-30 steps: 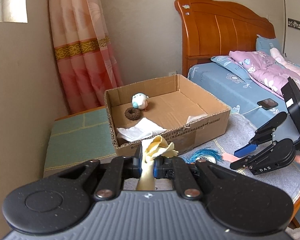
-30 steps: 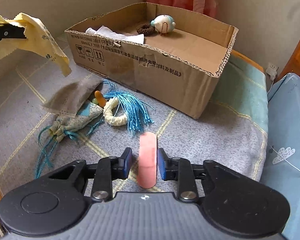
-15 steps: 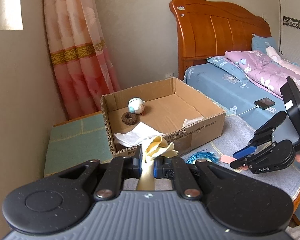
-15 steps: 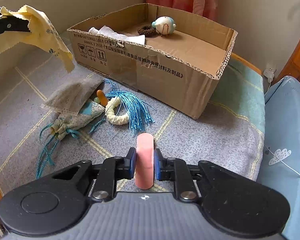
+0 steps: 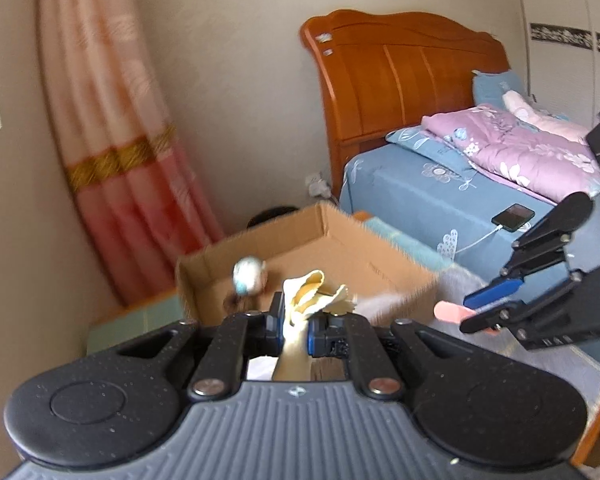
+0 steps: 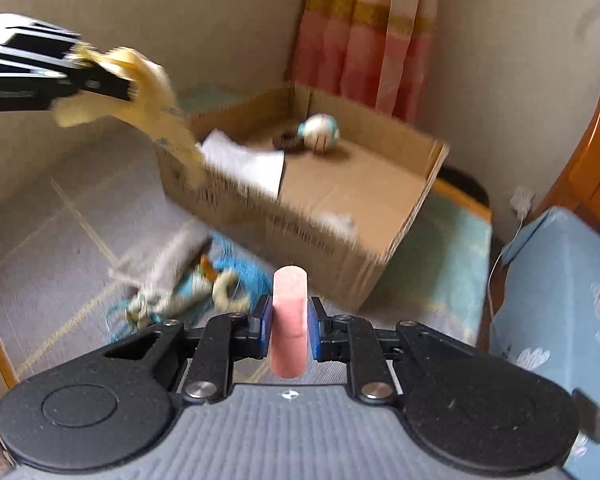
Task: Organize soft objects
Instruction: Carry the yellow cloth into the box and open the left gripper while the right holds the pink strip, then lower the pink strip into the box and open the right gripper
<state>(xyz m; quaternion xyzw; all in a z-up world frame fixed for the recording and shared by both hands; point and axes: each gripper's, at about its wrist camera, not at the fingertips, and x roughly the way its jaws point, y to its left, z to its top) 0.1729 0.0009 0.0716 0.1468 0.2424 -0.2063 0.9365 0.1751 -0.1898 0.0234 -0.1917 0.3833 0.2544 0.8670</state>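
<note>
My left gripper [image 5: 294, 318] is shut on a pale yellow cloth [image 5: 312, 300] and holds it in the air just before the near wall of the open cardboard box [image 5: 340, 240]. In the right wrist view the yellow cloth [image 6: 156, 108] hangs over the box's left corner [image 6: 180, 168]. My right gripper [image 6: 289, 316] is shut on a pink foam strip [image 6: 289, 320], raised above the grey mat and short of the box. It also shows in the left wrist view [image 5: 480, 312]. Inside the box lie a white cloth [image 6: 244, 160], a dark ring [image 6: 288, 142] and a round white-and-blue toy [image 6: 320, 134].
On the grey mat [image 6: 60, 220] left of my right gripper lie a grey pouch [image 6: 168, 256], blue tassels [image 6: 244, 276] and a cream ring [image 6: 228, 292]. A bed with blue sheet [image 5: 440, 188], a phone [image 5: 514, 216] and a wooden headboard [image 5: 400, 80] stand to the right. A curtain [image 5: 112, 140] hangs behind.
Both grippers have risen and moved toward the box, each keeping its hold. The yellow cloth now hangs over the box's left corner. The views are blurred from motion.
</note>
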